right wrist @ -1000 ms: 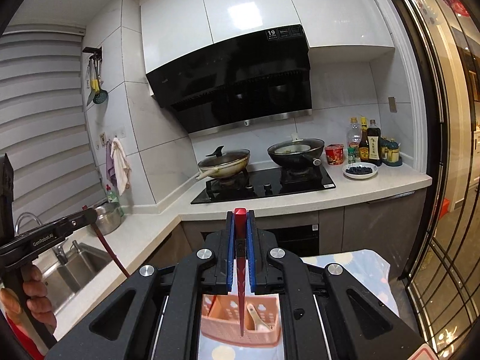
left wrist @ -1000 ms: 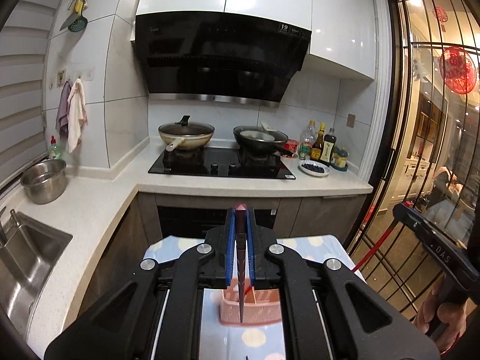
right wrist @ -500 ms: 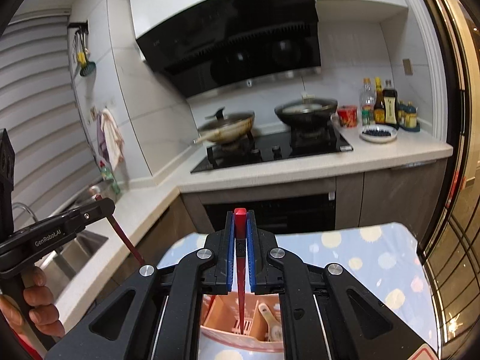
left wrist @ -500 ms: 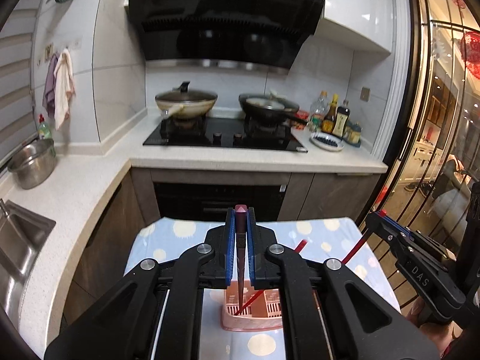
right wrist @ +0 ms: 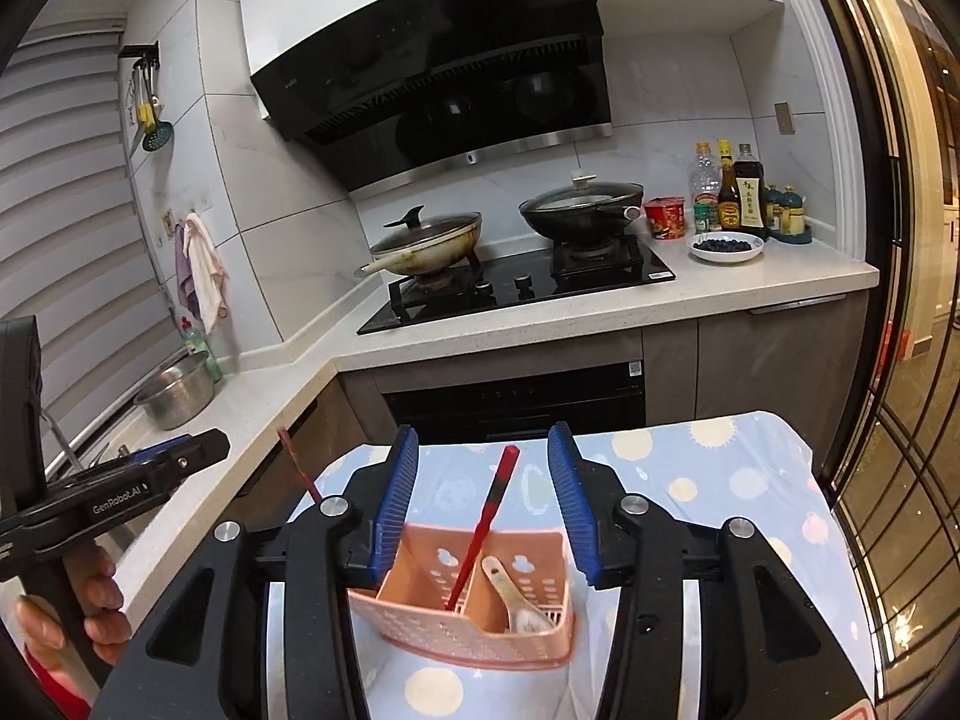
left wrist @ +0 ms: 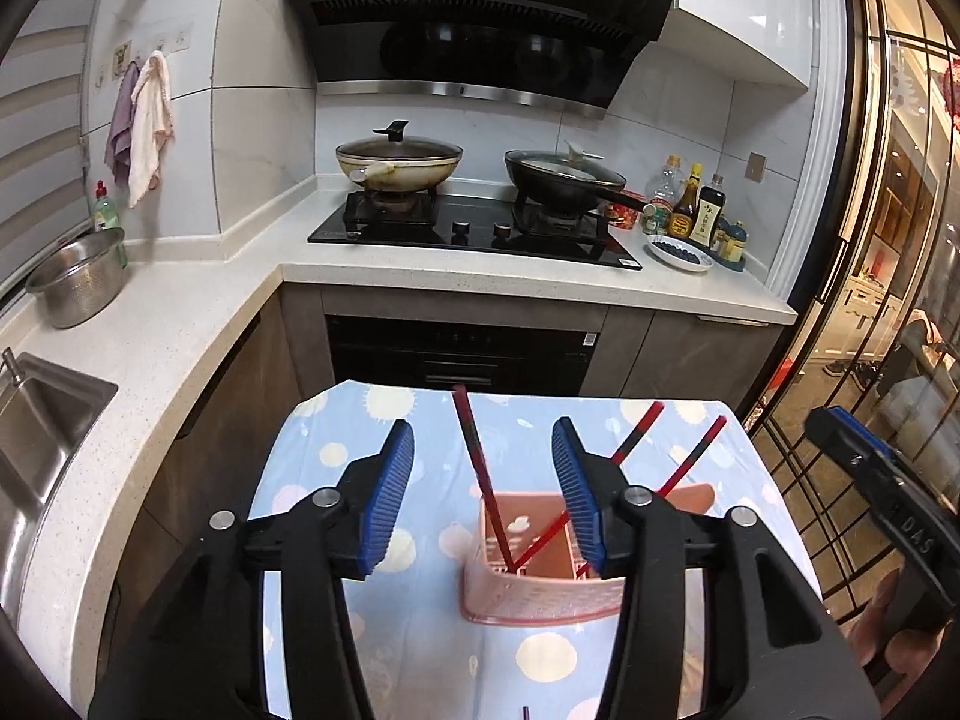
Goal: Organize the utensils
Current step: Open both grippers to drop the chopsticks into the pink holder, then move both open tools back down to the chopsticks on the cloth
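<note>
A pink perforated utensil basket (left wrist: 540, 594) (right wrist: 480, 612) stands on the blue dotted tablecloth (left wrist: 336, 456). Red chopsticks (left wrist: 480, 468) lean in it; two more (left wrist: 690, 462) slant to the right in the left wrist view. In the right wrist view one red chopstick (right wrist: 489, 510) stands in the left compartment and a white spoon (right wrist: 510, 588) lies in the right compartment. My left gripper (left wrist: 483, 492) is open and empty above the basket. My right gripper (right wrist: 483, 498) is open and empty above it too. Each gripper shows at the edge of the other's view (right wrist: 156, 468) (left wrist: 864, 462).
Behind the table runs an L-shaped counter (left wrist: 456, 288) with a hob, two lidded pans (left wrist: 399, 162), sauce bottles (left wrist: 696, 210) and a dish of berries (right wrist: 725, 246). A steel bowl (left wrist: 78, 282) and a sink (left wrist: 36, 420) lie at left. A glass door (left wrist: 888, 240) stands right.
Both grippers have tilted down over the basket and opened. The chopsticks they each held now stand in the basket.
</note>
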Action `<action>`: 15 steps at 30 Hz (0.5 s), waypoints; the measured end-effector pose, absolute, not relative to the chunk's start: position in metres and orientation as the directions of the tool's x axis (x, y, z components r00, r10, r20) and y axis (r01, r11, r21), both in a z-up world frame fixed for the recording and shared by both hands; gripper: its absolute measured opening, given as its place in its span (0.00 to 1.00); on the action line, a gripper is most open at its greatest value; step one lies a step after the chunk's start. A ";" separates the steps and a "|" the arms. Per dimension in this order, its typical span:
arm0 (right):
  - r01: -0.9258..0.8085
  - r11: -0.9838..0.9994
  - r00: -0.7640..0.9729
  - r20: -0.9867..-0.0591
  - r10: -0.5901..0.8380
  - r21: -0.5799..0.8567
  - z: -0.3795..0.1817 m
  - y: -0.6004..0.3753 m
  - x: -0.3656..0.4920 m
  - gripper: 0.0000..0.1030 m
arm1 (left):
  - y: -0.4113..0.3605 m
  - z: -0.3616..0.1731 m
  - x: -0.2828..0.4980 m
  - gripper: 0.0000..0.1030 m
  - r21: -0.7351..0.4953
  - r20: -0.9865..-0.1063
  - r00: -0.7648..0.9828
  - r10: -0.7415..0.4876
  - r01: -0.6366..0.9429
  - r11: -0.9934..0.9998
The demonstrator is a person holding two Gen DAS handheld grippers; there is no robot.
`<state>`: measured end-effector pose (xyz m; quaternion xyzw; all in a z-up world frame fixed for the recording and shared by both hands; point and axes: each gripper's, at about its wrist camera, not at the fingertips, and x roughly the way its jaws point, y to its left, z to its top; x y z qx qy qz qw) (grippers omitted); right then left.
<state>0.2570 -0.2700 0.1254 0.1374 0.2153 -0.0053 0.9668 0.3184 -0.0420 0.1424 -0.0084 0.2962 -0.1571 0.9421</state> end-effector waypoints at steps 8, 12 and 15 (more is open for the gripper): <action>0.091 0.969 0.895 -0.446 0.021 0.228 0.110 -0.265 0.204 0.43 | -0.030 0.121 0.278 0.49 -0.095 -0.588 0.757 -0.287 0.287 0.953; 0.104 0.975 0.879 -0.477 0.002 0.196 0.096 -0.259 0.177 0.43 | -0.025 0.106 0.256 0.49 -0.085 -0.611 0.743 -0.272 0.280 0.956; 0.110 0.980 0.862 -0.506 -0.011 0.167 0.084 -0.253 0.157 0.43 | -0.022 0.090 0.238 0.49 -0.079 -0.636 0.725 -0.264 0.279 0.957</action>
